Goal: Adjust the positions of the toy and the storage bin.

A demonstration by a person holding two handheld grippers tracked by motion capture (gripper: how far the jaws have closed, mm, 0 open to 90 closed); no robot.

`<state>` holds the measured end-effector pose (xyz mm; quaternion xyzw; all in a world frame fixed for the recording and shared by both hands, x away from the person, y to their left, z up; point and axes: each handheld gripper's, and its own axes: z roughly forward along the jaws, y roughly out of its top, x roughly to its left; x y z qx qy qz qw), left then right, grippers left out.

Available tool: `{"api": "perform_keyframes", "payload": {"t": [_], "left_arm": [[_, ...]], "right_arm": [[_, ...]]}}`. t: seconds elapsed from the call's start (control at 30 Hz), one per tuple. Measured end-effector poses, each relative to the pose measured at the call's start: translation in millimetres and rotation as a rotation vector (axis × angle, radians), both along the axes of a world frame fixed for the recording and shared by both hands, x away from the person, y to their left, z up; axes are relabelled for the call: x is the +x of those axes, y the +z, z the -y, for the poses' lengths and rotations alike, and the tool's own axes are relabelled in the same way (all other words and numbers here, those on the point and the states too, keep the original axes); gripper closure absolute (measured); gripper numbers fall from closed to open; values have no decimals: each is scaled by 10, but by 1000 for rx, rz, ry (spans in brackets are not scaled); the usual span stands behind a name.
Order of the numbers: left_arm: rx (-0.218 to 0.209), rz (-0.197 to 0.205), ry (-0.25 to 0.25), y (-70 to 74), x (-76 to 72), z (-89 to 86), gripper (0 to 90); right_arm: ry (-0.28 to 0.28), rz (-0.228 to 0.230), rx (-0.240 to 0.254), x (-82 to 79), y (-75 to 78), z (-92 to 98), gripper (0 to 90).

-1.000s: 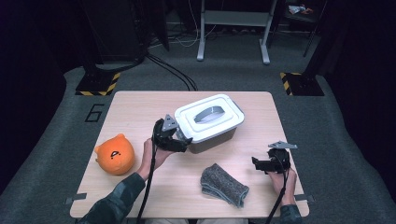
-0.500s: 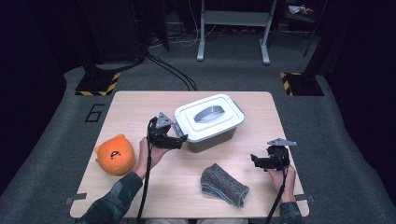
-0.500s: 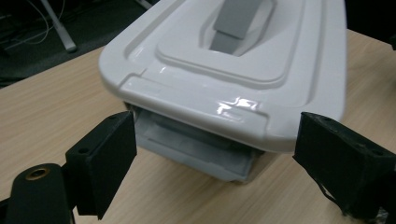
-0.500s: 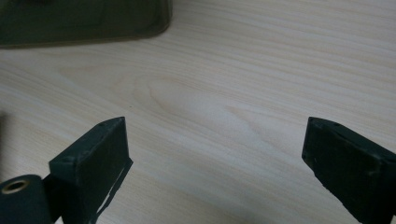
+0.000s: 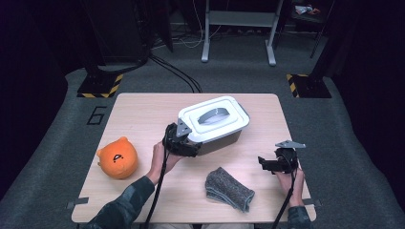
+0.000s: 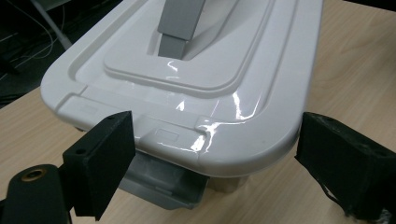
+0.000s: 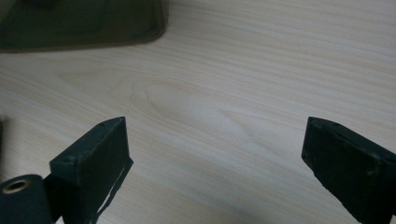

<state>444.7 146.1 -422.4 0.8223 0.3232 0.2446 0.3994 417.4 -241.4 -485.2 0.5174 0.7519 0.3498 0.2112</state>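
The box point(image 5: 215, 125), white-lidded with a grey handle, stands near the middle of the table point(image 5: 143, 114), slightly toward the far edge and skewed to it. The left gripper point(image 5: 188, 149) is at the box's near-left end, jaws released and spread wide. In the left gripper view the lid's point(image 6: 196, 79) short end lies between the two fingers point(image 6: 100, 158): the left finger is just beside the lid rim at the grey latch point(image 6: 163, 182) below it, and the right finger stands off the rounded corner, apart from it. No pad presses on the lid. The right gripper point(image 5: 267, 162) is near the table's right edge, well apart from the box, jaws released and wide over bare wood; nothing lies between its fingers point(image 7: 93, 158). Compared with the earlier high views, the left gripper has shifted slightly along the box's near-left end and sits lower against the rim; the box, the toy and the cloth lie in the same places, and the right gripper has kept its place. Count: one box with one lid; one orange plush toy point(image 5: 117, 157) near the left edge toward the near-left corner; one folded grey cloth point(image 5: 228, 189) near the near edge, between the two hands; two grippers.
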Motion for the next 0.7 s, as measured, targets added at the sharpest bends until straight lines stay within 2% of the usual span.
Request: {"api": "perform_keyframes", "payload": {"t": [0.1,0.13,0.23,0.33,0.53,0.67,0.7], "left_arm": [[7,-14,27,-16,51,-73,116],[-2,-9,39,-28,67,-91,117],[-17,-33,71,-55,126,-194,120],[-43,-46,85,-71,110,-252,110],[-49,-33,76,-148,-153,-310,71],[-29,-53,53,-295,-353,-342,45],[-39,-54,58,-358,-414,-348,37]], "right_arm": [[-7,-5,12,9,12,-11,68],[-3,-2,9,18,15,-13,68],[5,0,12,42,35,-38,68],[12,3,24,76,68,-59,69],[25,28,51,170,191,-98,81],[40,30,79,278,256,-127,81],[43,37,70,308,268,-134,79]]}}
